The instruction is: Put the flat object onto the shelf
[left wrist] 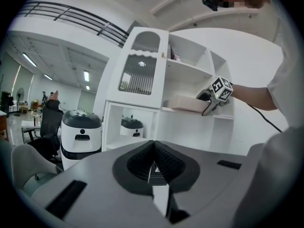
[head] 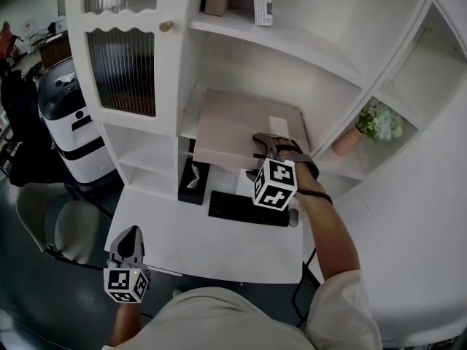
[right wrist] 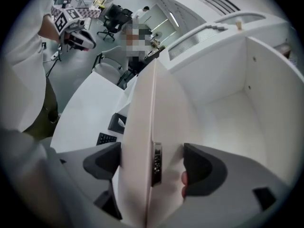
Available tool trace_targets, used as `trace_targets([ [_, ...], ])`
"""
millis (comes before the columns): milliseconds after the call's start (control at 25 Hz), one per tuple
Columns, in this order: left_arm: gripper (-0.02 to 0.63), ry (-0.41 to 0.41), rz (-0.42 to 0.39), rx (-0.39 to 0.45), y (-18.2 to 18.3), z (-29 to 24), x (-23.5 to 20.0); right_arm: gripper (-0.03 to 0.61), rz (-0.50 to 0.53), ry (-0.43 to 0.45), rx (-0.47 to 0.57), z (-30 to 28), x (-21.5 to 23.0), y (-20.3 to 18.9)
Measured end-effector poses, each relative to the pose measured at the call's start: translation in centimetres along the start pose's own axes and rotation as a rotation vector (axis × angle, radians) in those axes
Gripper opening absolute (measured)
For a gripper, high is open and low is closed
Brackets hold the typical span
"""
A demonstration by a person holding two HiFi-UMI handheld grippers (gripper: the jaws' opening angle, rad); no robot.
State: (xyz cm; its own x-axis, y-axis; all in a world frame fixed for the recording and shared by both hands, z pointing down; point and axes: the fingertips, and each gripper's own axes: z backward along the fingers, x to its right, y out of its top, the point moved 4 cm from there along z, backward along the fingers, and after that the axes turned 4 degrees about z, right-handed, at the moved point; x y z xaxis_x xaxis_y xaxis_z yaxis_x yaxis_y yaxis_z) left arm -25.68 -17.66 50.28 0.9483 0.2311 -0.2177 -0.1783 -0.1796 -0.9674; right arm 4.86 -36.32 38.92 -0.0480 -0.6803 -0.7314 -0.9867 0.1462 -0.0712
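Item: flat beige object [head: 233, 126], rigid slab, white label on top. Lying flat on the middle shelf [head: 328, 165], front edge overhanging at 12 o'clock from the keyboard [head: 248, 208].

Handling, as judged: stiff, fairly light, smooth-faced and liable to slip. Best pinched across its thin edge.

Right gripper [head: 264, 152]: at the slab's 5 o'clock corner, jaws spread wide astride the edge, not clamping.

Left gripper [head: 130, 240]: at 7 o'clock, jaws together, empty.
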Motion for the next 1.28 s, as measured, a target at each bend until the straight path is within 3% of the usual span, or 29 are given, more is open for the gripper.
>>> trace_targets([
  [200, 0.002, 0.005, 0.000, -0.008, -0.2, -0.1, -0.1, 0.414, -0.140, 0.070, 0.095, -0.3, 1.5, 0.2],
  [1280, 0.002, 0.043, 0.005, -0.010, -0.2, -0.5, -1.1, 0.407, -0.252, 0.086, 0.116, -3.7, 5.6, -0.4],
])
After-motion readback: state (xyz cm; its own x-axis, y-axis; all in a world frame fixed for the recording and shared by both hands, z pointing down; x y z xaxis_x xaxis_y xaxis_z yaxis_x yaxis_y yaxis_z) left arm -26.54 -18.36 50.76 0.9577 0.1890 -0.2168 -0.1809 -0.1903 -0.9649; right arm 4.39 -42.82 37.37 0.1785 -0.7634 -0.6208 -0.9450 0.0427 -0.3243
